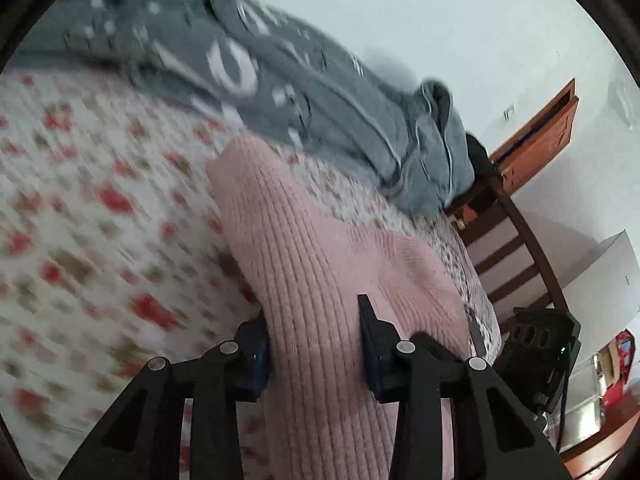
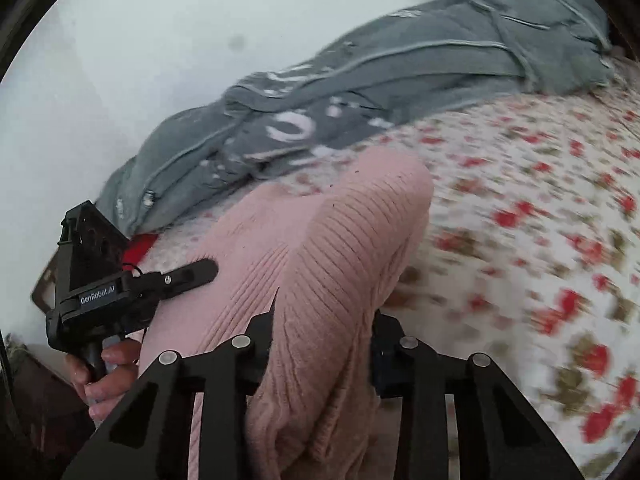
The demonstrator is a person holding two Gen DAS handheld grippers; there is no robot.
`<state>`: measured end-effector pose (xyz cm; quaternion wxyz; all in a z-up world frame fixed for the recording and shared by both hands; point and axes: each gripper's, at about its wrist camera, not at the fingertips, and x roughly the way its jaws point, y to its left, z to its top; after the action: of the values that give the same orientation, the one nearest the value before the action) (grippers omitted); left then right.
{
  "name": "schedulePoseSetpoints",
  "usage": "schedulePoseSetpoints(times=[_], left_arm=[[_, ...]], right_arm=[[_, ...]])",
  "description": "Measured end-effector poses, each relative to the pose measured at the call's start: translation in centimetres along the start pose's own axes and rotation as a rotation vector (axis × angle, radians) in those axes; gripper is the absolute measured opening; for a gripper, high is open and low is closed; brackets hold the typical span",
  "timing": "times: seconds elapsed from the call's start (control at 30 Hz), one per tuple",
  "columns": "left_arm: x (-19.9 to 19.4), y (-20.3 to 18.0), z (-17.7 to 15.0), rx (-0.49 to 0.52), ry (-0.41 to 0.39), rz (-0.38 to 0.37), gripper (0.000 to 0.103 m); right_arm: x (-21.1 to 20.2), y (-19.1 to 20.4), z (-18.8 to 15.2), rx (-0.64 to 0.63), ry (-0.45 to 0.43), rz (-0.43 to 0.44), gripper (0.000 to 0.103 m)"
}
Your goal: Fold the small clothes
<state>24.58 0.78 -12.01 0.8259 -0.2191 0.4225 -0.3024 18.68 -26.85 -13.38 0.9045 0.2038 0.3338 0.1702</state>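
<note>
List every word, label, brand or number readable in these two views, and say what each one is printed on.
"GenRobot.AI": white lettering on the body of the black left hand-held gripper, seen in the right wrist view.
White print on the grey fleece blanket: a ring or crescent shape with dots, too blurred to read as text.
Nothing readable on the pink ribbed knit garment or the red-flowered white bedsheet.

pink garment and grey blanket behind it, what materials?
Pink garment: looks like soft rib-knit yarn, matte; parallel ribs show. Grey blanket: probably plush fleece, matte, fuzzy surface with white print; blur leaves the weave unclear.
</note>
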Motion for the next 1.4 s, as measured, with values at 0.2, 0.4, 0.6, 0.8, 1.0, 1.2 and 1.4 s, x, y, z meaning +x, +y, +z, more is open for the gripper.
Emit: schedulePoseSetpoints(times=[0.2,0.4,0.6,0.8,1.0,1.2,1.4], left_arm=[[-2.4,4.6,1.7,0.012,-0.013,0.163,0.04],[-1.1,9.2,-0.8,-0.02,-0.016,0.2,0.059],[-5.4,6.4,-1.8,0.081,-0.126,0.112,0.059],[-3.8,1.9,-4.9,0.273,-0.146,0.278,0.059],[-2.7,1.7,-8.2,0.38,-0.247,0.415,0.067],[-2.9,3.3,-8.6,0.282,-0.257,0.378,0.079],[-2.7,4.0,-8.8,0.247,-0.244,0.37,0.089]], right_arm=[[5.7,4.1,0.5,-0.011,0.008,0.085,0.035],[9.7,5.0,-1.2,-0.125,0.091,-0.113,0.051],[3.8,8.7,-1.2,-0.338,-0.096,-0.206,0.054],[2.7,11.5,-4.1,-0.412,-0.14,-0.072,0.046],[5.2,9.5,-7.1,-0.483,-0.103,-0.193,0.022],[5.4,9.9,-7.6,-0.507,-0.124,-0.23,0.022],[5.1,9.6,-7.6,-0.489,-0.119,-0.209,0.022]])
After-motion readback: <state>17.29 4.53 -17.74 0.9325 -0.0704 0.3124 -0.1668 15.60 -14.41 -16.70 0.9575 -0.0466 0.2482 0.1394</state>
